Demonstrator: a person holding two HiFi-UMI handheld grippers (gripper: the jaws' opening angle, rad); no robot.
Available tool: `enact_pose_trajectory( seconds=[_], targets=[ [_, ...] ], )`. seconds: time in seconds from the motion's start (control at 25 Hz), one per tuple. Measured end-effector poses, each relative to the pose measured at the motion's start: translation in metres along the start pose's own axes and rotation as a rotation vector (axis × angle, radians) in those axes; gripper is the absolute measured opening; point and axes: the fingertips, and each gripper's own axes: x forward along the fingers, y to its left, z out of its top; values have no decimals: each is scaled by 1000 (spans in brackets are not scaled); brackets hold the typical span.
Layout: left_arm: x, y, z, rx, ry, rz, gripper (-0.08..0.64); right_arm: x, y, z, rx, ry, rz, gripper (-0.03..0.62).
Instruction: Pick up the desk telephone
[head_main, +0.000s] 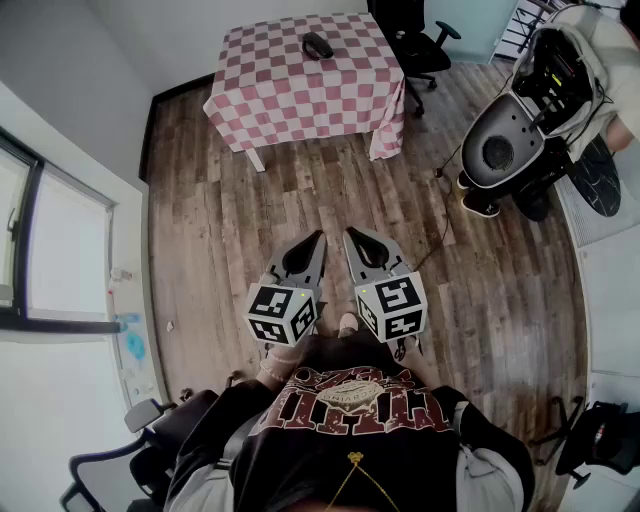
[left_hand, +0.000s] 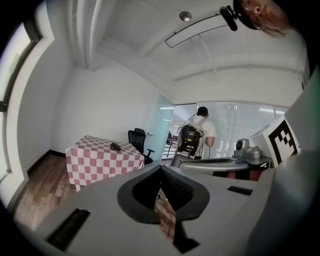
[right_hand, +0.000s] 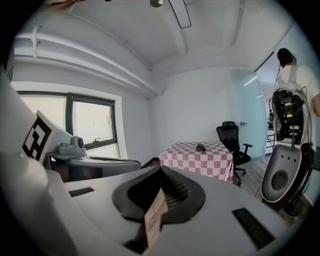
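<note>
The small dark desk telephone (head_main: 318, 45) lies flat on the pink-and-white checked table (head_main: 280, 90).

Telephone (head_main: 318, 45) on the counter (head_main: 255, 160): small dark shape, handset and base not separable. Counter legs: mostly hidden under the checked cloth (head_main: 290, 90). Office chair (head_main: 105, 472), lower left: cut by the frame edge. Person (head_main: 600, 50), upper right: partly out of frame.

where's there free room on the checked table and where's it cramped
Most of the table is bare: the whole near half and both sides of the telephone, which sits near the far edge. The wood floor in front is open too. It is crowded at the far right corner by the office chair.
</note>
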Motion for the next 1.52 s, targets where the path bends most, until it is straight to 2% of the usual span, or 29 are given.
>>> enact_pose_trajectory(
  seconds=[0.36,0.68,1.04,1.24,1.52],
  targets=[
    [14,-13,-3,-14,-1,10,9,-3,-18,-8,30,12,34,20],
    [21,-19,-15,-43,3,31,9,4,-24,-14,47,28,132,20],
    [46,27,-11,-37,14,63,9,51,-41,-8,76,35,117,20],
    [81,63,12,-17,15,31,9,92,-60,9,76,28,74,20],
    [123,101,37,-5,16,-34,9,148,-73,29,70,31,58,20]
  ],
)
